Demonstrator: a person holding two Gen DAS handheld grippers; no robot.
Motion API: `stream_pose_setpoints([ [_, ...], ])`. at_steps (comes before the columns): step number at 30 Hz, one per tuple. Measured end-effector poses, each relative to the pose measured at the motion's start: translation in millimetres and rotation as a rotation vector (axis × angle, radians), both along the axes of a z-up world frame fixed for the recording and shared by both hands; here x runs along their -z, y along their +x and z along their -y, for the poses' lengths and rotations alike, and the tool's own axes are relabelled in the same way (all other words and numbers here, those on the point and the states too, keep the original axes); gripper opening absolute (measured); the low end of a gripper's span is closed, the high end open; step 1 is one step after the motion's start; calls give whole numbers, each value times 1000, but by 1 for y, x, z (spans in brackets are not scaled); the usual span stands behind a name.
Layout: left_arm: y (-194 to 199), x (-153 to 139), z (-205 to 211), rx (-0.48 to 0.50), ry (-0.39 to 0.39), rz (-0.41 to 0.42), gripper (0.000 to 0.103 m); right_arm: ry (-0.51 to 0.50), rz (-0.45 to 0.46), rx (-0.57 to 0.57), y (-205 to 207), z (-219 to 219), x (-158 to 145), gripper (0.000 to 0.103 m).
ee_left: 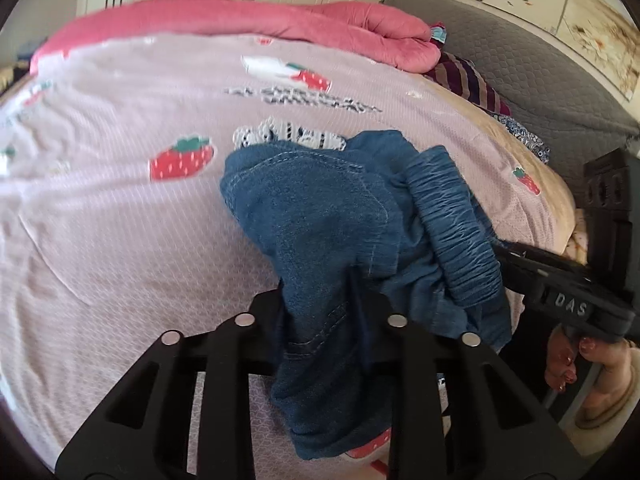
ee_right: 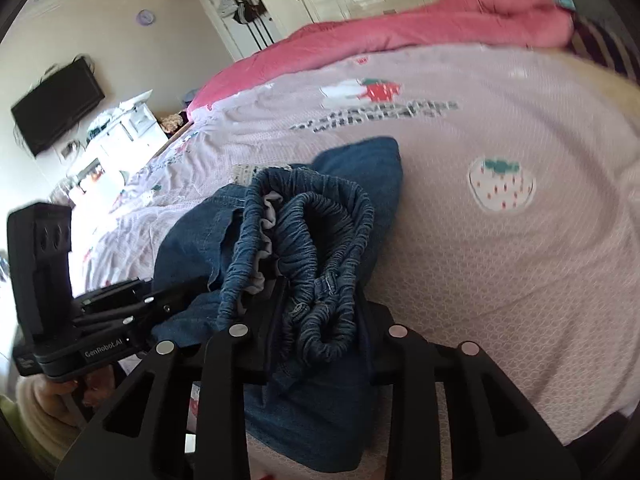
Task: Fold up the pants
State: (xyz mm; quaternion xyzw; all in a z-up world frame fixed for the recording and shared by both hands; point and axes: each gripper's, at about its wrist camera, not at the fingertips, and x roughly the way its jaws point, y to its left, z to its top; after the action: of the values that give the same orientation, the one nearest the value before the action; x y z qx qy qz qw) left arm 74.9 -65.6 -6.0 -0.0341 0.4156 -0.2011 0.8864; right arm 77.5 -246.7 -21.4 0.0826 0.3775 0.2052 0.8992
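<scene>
Left wrist view: the left gripper (ee_left: 320, 300) rises from the bottom centre, tilted down toward the bed, its black jaws pinched onto a fold of the blue denim pants (ee_left: 320, 216), which lie bunched mid-frame on the pink strawberry-print bedsheet (ee_left: 120, 220). At lower right a hand (ee_left: 568, 360) grips the right gripper's handle.

Right wrist view: the right gripper (ee_right: 320, 320), bottom centre and angled down, clamps the pants' ruched elastic waistband (ee_right: 320, 240), a ribbed, gathered band. The left gripper sits at left. A rumpled pink blanket (ee_right: 400, 24) crosses the top.
</scene>
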Motion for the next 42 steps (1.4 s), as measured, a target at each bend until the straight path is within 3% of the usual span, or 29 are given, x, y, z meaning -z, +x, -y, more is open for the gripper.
stream_pose_setpoints([
  [7,3,-31,1,-8,14,87,17,-105,156,-38,-5,-24,-37,27],
  [13,26,-63,-2,-36,41,184,17,-84,233,-38,27,-27,-59,26],
  [17,52,-68,-9,-71,63,199,17,-65,238,-37,56,-34,-62,26],
  [20,71,-64,-12,-104,87,207,17,-51,214,-36,81,-40,-56,27],
  [27,101,-30,-24,-136,89,113,17,-37,95,-30,126,-54,-27,26],
  [31,105,-9,-25,-129,111,53,18,-64,33,-16,132,-56,-8,27],
  [37,106,4,-34,-142,61,-3,26,27,-92,38,144,-38,18,31],
  [42,105,11,-39,-152,33,-24,33,30,-104,49,144,-34,24,35],
])
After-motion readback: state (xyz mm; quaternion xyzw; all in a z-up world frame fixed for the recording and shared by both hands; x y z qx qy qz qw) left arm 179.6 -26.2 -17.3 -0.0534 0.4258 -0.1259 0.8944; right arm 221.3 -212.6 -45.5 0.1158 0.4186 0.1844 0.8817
